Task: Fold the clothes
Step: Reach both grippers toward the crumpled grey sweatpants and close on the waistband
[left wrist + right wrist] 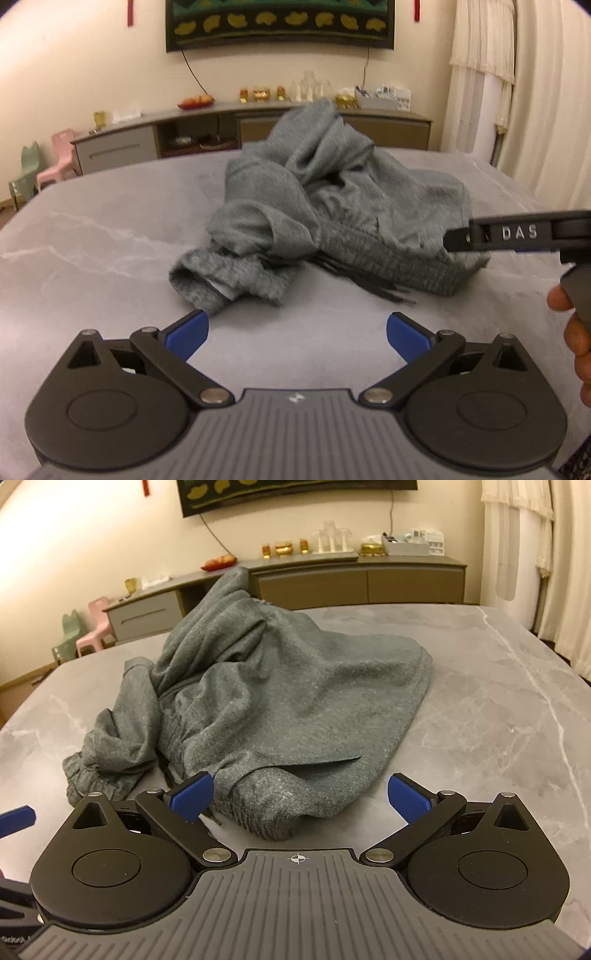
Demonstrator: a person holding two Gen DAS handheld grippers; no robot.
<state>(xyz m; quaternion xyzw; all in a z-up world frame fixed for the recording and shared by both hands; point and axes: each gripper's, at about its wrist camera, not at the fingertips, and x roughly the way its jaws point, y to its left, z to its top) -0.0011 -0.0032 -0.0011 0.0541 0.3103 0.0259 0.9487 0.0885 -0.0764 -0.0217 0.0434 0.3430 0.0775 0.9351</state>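
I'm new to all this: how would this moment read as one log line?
stage: before first grasp | grey sweatpants: crumpled on table | left gripper: open, empty | right gripper: open, at waistband

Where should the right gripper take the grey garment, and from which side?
Probably at the ribbed band of the garment, the bunched corner nearest the right gripper. Come in straight ahead and low along the table: the jaws are open and already straddle that thick, raised edge, which looks easier to pinch than the flat fabric behind. The left gripper is open too.
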